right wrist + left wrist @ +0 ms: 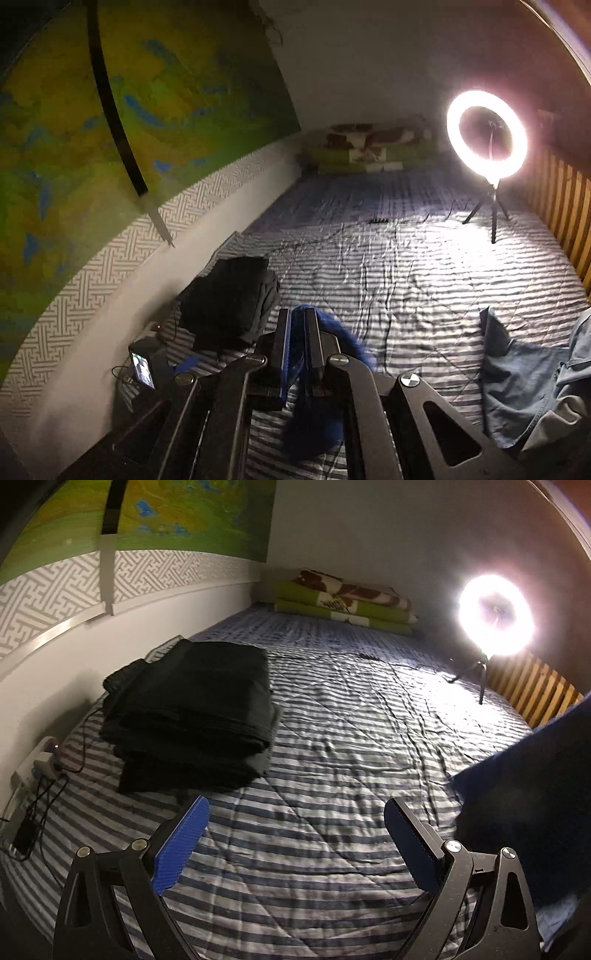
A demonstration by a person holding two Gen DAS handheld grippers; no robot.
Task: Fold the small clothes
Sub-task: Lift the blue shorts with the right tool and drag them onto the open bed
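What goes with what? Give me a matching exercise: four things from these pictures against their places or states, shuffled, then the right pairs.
Things:
1. left gripper
2. right gripper
3. folded black clothes
4. ring light

States or places:
A. lit, on a tripod on the bed
B. open, holding nothing
C. stacked near the wall
D. shut on dark blue cloth

Pairs: 1-B, 2-D, 3-C, 4-A
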